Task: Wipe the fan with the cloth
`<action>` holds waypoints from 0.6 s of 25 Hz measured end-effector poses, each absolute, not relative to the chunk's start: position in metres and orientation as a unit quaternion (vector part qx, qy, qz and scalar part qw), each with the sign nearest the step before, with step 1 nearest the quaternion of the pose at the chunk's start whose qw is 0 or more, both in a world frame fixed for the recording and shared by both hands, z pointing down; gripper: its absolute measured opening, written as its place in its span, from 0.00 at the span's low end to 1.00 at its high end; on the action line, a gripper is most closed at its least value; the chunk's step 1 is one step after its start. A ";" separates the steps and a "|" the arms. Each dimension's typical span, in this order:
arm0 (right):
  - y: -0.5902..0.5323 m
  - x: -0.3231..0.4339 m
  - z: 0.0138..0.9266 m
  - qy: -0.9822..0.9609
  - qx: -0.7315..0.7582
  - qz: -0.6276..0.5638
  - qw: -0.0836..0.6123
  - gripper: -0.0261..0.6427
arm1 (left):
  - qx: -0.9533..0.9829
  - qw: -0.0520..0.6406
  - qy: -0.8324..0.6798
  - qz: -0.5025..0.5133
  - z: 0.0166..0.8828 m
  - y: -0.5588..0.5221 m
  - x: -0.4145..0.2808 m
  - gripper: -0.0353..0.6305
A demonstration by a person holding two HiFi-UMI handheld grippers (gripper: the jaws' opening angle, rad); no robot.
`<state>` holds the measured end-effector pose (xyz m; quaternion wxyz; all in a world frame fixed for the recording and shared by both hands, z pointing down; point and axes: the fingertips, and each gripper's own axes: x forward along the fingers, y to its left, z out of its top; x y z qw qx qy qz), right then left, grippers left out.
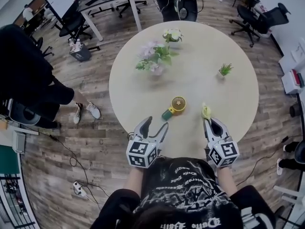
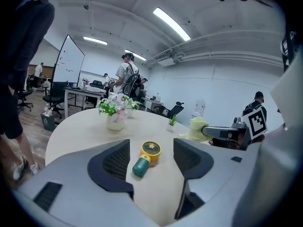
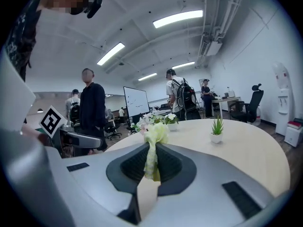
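Note:
A small hand fan with a yellow head and green handle lies flat on the round table near its front edge. In the left gripper view the fan lies ahead between the open jaws. My left gripper hovers open just short of it, to its left. My right gripper is shut on a pale yellow cloth, which bunches up past the jaw tips. In the right gripper view the cloth hangs pinched between the pads, and my right gripper points over the table.
On the table stand a vase of pink and white flowers, a white flower pot and a tiny green plant. A person in dark clothes stands left of the table. Office chairs and desks lie beyond.

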<state>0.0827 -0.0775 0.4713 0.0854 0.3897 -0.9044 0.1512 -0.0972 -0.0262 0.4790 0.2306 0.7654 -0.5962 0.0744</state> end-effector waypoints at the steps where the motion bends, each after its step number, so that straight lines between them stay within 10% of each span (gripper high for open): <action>1: -0.077 0.078 0.469 -0.907 0.385 0.142 0.090 0.10 | 0.764 0.224 -0.601 0.071 0.477 -0.026 -0.099 0.48; 5: -0.073 0.062 0.467 -0.913 0.376 0.122 0.103 0.09 | 0.751 0.206 -0.624 0.061 0.473 -0.027 -0.104 0.12; 15: -0.073 0.049 0.472 -0.908 0.385 0.104 0.131 0.09 | 0.766 0.212 -0.606 0.030 0.470 -0.030 -0.096 0.08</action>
